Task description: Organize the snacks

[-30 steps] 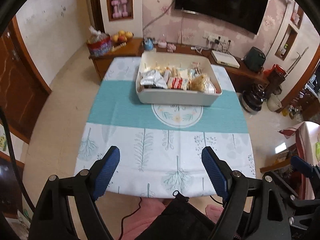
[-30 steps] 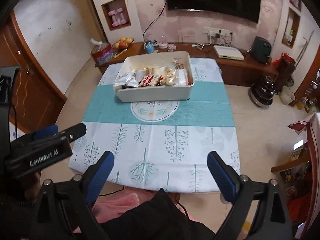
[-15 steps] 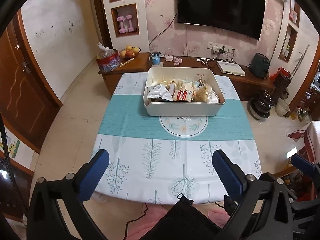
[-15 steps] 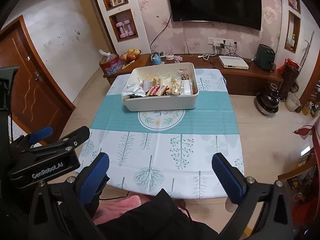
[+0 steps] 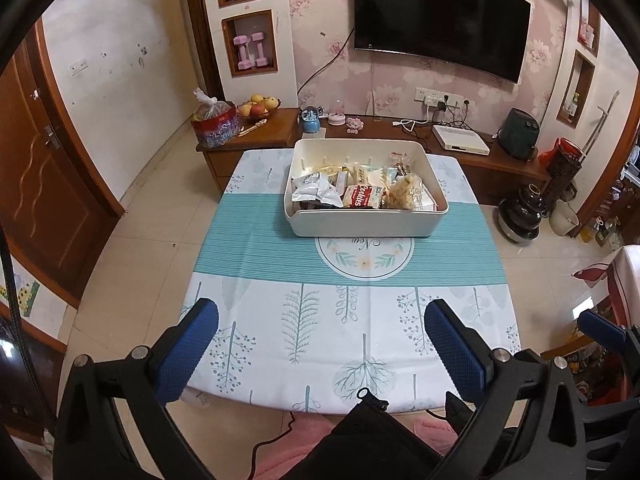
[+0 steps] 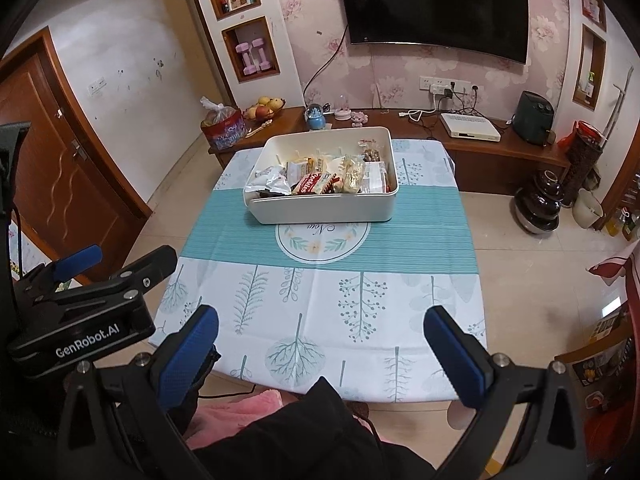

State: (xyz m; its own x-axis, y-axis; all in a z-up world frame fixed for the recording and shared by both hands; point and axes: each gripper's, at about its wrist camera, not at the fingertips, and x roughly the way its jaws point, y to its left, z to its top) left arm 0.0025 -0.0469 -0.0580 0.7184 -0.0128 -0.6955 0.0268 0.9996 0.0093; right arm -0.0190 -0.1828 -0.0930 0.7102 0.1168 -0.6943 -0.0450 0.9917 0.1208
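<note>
2 claws, left claw [image 5: 320, 318] and right claw [image 6: 320, 318], released; snacks [image 5: 360, 190] in bin [image 5: 368, 222]

We held the left gripper [image 5: 321, 344] and the right gripper [image 6: 321, 346] side by side, angled downward, jaws spread wide with nothing between the blue pads [image 5: 456, 354].
</note>
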